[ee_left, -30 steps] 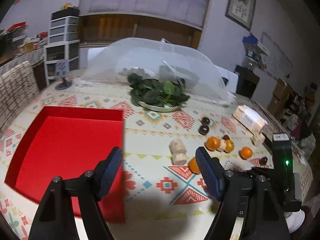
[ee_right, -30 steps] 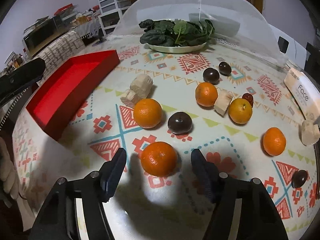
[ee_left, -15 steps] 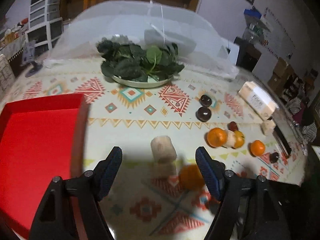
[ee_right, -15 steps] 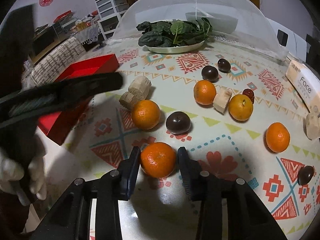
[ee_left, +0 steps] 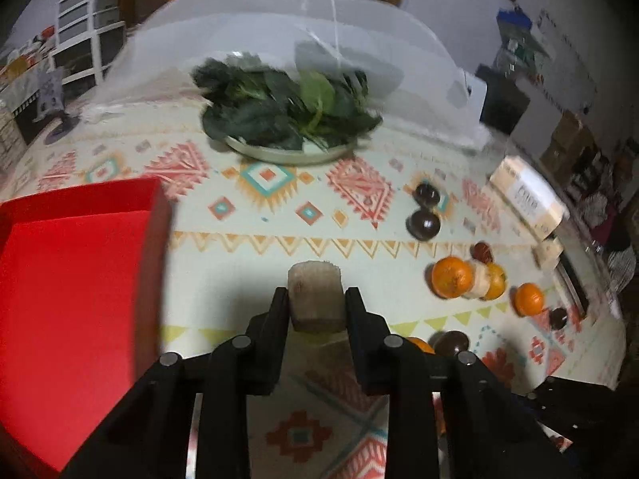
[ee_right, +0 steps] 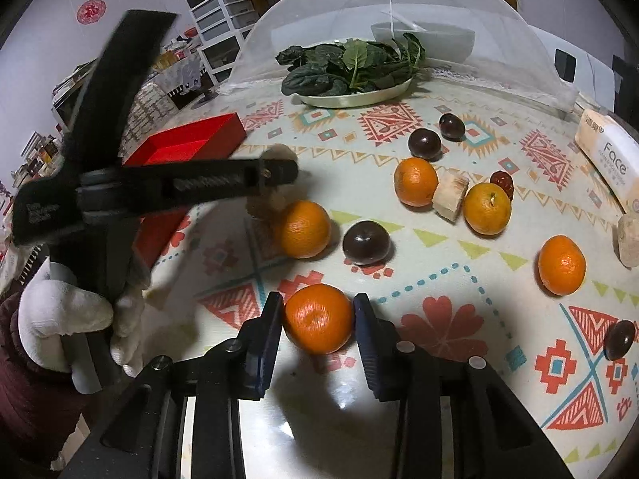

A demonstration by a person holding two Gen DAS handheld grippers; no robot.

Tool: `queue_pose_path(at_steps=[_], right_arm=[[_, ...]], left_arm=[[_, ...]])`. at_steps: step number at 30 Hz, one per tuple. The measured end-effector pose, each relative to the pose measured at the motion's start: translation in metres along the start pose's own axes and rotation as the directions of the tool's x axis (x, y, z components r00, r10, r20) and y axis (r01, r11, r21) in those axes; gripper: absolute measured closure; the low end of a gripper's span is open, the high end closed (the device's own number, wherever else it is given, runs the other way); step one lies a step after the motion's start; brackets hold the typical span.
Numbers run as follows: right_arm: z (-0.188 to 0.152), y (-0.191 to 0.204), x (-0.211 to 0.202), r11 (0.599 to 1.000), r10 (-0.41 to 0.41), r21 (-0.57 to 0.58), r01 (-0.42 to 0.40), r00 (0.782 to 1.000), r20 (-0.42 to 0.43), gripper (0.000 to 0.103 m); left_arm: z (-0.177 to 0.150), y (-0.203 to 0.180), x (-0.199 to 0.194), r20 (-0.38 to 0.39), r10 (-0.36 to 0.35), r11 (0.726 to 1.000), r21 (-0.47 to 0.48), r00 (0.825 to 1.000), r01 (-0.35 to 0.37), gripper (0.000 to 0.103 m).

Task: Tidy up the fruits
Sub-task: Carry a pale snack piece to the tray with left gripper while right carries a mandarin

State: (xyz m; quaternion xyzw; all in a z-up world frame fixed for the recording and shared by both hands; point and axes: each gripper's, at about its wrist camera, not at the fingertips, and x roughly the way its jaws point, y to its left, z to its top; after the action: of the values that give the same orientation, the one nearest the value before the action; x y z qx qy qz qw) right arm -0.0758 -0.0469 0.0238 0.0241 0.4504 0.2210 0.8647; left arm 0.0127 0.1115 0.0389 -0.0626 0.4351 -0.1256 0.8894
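Note:
My left gripper (ee_left: 316, 307) is shut on a tan cylindrical chunk (ee_left: 315, 289), just right of the red tray (ee_left: 76, 279). The right wrist view shows that gripper (ee_right: 279, 171) from the side, held by a white-gloved hand (ee_right: 64, 311), with the red tray (ee_right: 187, 141) behind it. My right gripper (ee_right: 318, 319) has its jaws closing on an orange (ee_right: 318, 311) on the patterned tablecloth, and both pads touch it. Several more oranges (ee_right: 305, 229), dark round fruits (ee_right: 365, 241) and tan chunks (ee_right: 449, 195) lie scattered beyond.
A plate of leafy greens (ee_right: 351, 95) sits at the back under a white mesh food cover (ee_right: 439, 8). A tissue pack (ee_right: 607, 151) lies at the right edge of the table. Drawers and shelves stand beyond the table at the back left.
The left gripper moved right and down from above the red tray to the tan chunk and shut on it. The right gripper's jaws closed in onto the orange.

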Motion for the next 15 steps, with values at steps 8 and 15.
queue_pose_path(at_steps=[8,15], right_arm=[[0.013,0.044,-0.015,0.995,0.084,-0.053,-0.081,0.995,0.045,0.065],[0.036,0.123,0.01,0.966,0.212,-0.153,-0.207,0.977,0.022,0.065]], left_arm=[[-0.023,0.06,-0.084,0.142,0.06,0.993,-0.105,0.988,-0.045,0.076],[-0.051,0.145,-0.128,0.181,0.261,0.943,-0.258,0.948,-0.21,0.076]])
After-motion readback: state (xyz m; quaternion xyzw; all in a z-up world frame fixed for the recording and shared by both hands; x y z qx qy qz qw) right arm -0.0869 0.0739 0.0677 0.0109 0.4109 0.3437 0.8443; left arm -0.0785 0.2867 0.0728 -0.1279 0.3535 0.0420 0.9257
